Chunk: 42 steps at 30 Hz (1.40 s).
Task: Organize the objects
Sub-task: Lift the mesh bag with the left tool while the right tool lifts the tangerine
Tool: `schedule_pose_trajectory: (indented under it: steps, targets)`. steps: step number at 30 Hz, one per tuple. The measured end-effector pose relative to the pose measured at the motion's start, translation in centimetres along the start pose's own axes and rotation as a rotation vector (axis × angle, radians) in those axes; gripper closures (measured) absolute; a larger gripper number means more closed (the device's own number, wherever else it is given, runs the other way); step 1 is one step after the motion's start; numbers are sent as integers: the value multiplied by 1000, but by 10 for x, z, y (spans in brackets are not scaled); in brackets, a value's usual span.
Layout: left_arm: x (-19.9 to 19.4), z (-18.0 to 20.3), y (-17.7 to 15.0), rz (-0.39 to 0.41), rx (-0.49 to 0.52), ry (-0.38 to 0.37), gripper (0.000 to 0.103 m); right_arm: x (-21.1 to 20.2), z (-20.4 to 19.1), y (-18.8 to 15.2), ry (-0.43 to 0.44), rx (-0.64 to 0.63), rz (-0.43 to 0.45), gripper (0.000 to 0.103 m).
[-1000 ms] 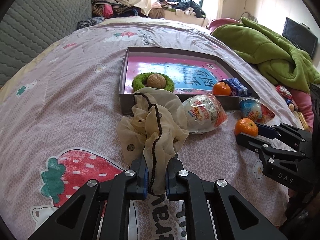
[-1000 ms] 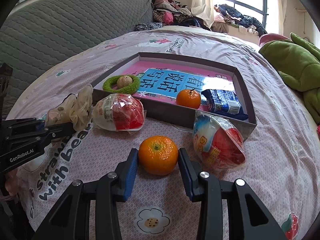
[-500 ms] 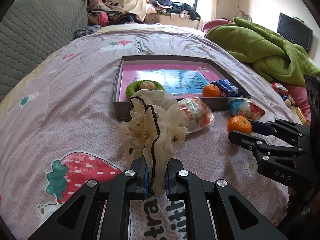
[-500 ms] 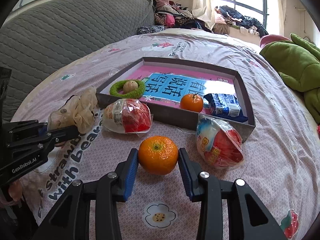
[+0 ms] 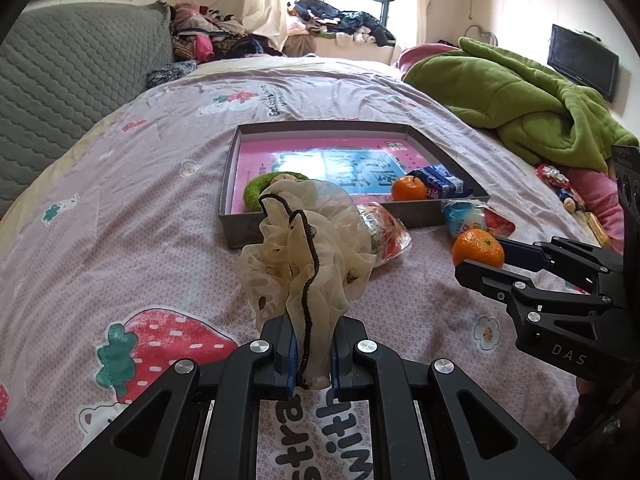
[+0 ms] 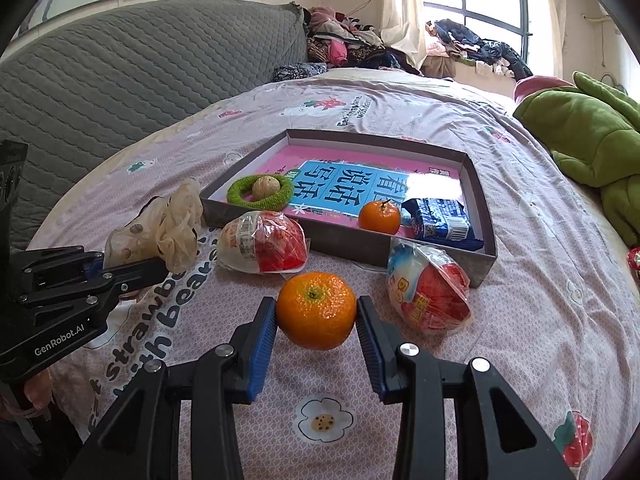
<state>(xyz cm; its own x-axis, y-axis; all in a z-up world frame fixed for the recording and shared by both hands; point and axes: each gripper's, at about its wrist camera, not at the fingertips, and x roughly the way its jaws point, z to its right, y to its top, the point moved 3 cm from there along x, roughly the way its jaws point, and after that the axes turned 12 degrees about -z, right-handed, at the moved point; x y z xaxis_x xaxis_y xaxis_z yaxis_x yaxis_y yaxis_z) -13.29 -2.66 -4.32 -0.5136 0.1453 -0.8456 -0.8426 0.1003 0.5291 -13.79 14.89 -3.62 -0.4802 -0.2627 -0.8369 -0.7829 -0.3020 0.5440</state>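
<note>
Left wrist view, item one: my left gripper [image 5: 313, 354], fingers nearly closed, pinching the cream scrunchie [image 5: 308, 256] by its lower fold; the rest of it stands up ahead of the fingers, clear of the bed [image 5: 120, 208].

Item two: my right gripper [image 6: 317, 334], fingers [image 6: 262, 344] pressed on either side of a mandarin [image 6: 316, 310], which sits between the tips above the sheet. Seen from the left wrist, this gripper comes in from the right with the fruit at its tip.

Item three: box [image 6: 482, 216], grey, shallow, ahead of both pairs of fingers on the bed. Inside it:
- pink and blue book [image 6: 352, 184] lying flat on the bottom;
- green ring [image 6: 260, 196] at the near left corner, with a walnut [image 6: 266, 187] in its middle;
- second mandarin [image 6: 379, 217] by the near wall;
- blue packet [image 6: 438, 218] just right of that mandarin.

Item four: two wrapped snacks outside the box, on the bed against its near wall. One [image 6: 264, 246] lies ahead and left of my right fingers, the other [image 6: 428, 290] just to their right.

Item five: green blanket [image 5: 516, 108], heaped far right, well apart from everything above.
</note>
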Motion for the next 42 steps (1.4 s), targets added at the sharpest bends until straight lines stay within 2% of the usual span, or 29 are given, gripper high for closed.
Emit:
schedule_pose_trajectory:
  steps: [13, 26, 42]
  targets:
    - [-17, 14, 11, 47, 15, -28, 92, -18, 3, 6, -4, 16, 56, 62]
    - [-42, 26, 35, 130, 79, -18, 91, -31, 10, 19, 6, 29, 99, 62]
    - [-44, 28, 61, 151, 116, -14, 91, -44, 13, 40, 16, 32, 148, 62]
